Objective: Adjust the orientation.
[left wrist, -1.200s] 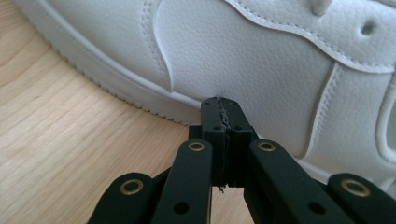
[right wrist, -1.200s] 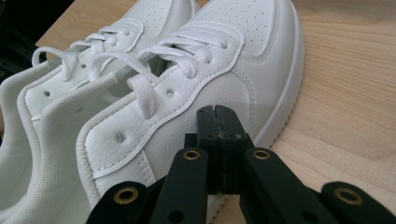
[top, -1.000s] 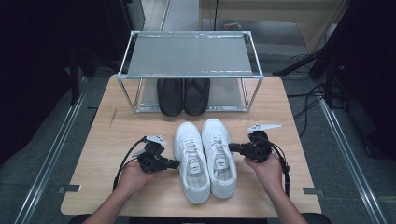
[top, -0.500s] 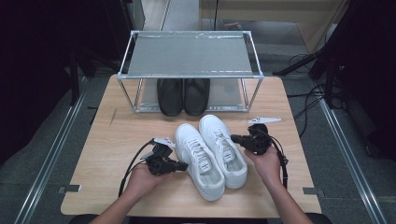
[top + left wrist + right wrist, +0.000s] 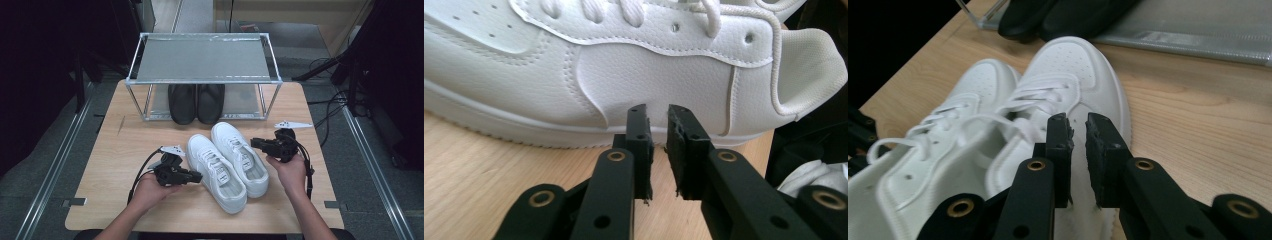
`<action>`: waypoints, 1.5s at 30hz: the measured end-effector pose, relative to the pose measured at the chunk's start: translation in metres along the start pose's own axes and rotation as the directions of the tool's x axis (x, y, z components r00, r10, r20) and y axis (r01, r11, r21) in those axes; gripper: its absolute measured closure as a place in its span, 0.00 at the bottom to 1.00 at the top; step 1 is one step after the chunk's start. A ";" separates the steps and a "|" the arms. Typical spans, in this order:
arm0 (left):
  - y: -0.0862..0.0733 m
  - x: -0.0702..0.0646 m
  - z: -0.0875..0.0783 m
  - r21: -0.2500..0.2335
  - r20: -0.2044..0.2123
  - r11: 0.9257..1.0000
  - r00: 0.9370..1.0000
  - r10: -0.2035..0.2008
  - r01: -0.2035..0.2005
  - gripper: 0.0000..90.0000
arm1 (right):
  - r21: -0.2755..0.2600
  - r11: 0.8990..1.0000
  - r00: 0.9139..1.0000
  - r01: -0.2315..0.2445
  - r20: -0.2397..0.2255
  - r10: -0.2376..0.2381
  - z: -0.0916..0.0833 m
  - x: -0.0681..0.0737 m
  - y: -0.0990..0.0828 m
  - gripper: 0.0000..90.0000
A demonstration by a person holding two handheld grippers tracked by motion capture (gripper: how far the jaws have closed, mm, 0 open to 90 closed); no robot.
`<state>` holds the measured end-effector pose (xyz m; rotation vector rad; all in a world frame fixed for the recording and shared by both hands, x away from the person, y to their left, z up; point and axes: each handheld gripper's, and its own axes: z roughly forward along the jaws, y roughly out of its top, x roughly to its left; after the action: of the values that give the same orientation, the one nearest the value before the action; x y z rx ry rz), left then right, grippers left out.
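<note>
I see the pair of white sneakers [image 5: 227,162], grained leather-look uppers with stitched panels, perforated toes and flat laces, lying angled at the middle of the wood-grain surface [image 5: 110,170]. My left tool [image 5: 658,125] meets the left shoe's side; my right tool [image 5: 1077,131] hovers at the right shoe. Both jaws have just been opening to a narrow gap, gripping nothing. Black shoes [image 5: 196,102] sit inside the metal rack [image 5: 202,57].

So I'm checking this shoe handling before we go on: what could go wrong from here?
1. The left gripper has just opened a narrow gap right at the left white shoe's side; no part of the shoe sits between the jaws, so closing may catch nothing.
2. The right gripper, also just opened slightly, is by the right white shoe's laces and might snag them.
3. The pair sits angled toward the rack and black shoes.
</note>
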<state>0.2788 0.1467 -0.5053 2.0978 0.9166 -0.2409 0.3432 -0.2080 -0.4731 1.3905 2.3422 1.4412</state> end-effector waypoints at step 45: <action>0.010 0.013 -0.037 -0.091 -0.055 0.996 0.998 -0.010 0.005 0.62 | 0.068 0.996 0.995 0.062 -0.083 -0.057 -0.005 0.071 -0.026 0.54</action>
<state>0.2893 0.1770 -0.4812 2.0263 0.9509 -0.1437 0.2817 -0.1646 -0.4629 1.2892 2.4848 1.4384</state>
